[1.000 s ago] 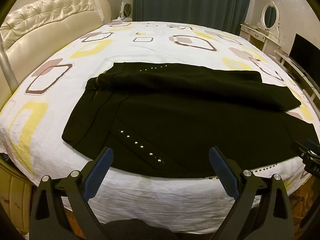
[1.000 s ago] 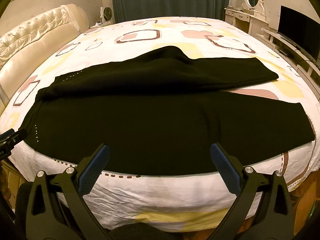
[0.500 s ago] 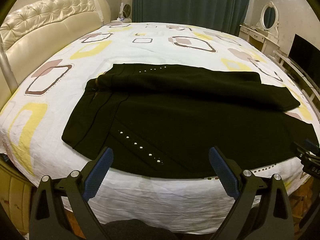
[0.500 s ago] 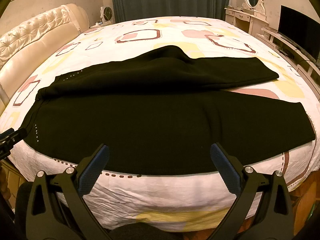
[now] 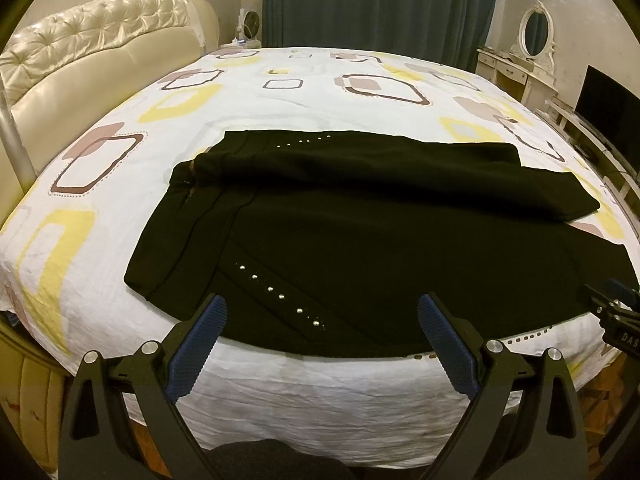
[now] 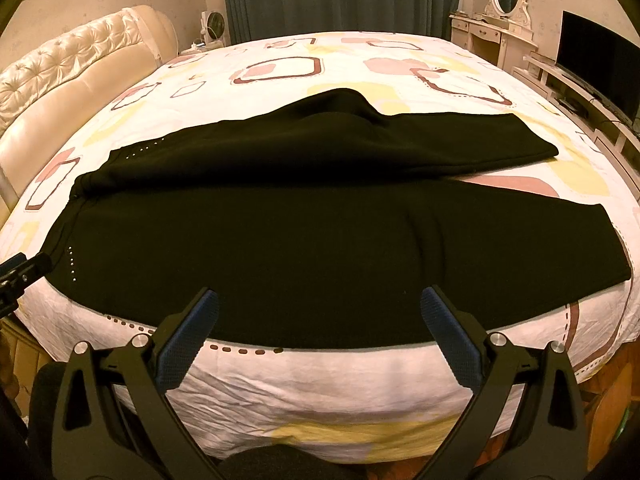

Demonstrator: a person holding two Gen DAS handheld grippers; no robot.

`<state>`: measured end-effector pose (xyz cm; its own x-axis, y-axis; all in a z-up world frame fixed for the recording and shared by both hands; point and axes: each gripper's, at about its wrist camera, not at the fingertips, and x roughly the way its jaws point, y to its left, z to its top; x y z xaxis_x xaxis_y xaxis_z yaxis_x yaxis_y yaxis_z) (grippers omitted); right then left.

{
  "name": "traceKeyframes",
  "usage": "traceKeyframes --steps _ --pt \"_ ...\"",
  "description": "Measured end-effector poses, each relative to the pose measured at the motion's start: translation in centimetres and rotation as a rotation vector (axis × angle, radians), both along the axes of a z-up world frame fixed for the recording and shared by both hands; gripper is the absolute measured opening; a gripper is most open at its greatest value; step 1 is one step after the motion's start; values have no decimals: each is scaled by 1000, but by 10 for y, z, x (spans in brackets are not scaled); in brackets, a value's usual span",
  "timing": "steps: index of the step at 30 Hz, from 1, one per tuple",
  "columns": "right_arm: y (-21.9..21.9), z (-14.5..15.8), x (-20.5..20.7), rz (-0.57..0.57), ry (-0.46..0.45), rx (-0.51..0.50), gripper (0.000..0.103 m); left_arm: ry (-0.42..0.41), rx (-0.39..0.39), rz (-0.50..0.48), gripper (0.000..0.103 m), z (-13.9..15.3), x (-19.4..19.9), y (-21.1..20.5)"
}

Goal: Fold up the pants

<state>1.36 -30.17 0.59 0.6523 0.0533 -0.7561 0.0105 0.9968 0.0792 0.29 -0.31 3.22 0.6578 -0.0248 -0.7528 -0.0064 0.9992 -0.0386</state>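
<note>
Black pants (image 5: 360, 240) lie spread on the bed, waistband to the left, two legs running right; the far leg overlaps the near one. Rows of silver studs (image 5: 280, 296) mark the hip. In the right wrist view the pants (image 6: 300, 240) fill the middle of the bed. My left gripper (image 5: 322, 312) is open and empty, just in front of the pants' near edge by the studs. My right gripper (image 6: 320, 304) is open and empty, just above the near leg's edge. Each gripper's tip shows at the edge of the other's view.
The bed (image 5: 100, 200) has a white sheet with yellow and brown squares. A cream tufted headboard (image 5: 80, 60) stands at left. A dresser with mirror (image 6: 492, 28) and a TV (image 6: 596, 60) stand at right. Dark curtains (image 5: 380, 4) hang behind.
Both grippers have crept very slightly; the pants have not moved and both grippers stay open.
</note>
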Motion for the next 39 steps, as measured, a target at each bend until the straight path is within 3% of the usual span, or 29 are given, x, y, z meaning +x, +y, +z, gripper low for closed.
traceKeyframes --steps 39 --pt "3 -2 -1 2 3 -3 101 -7 7 -2 96 -1 -2 -2"
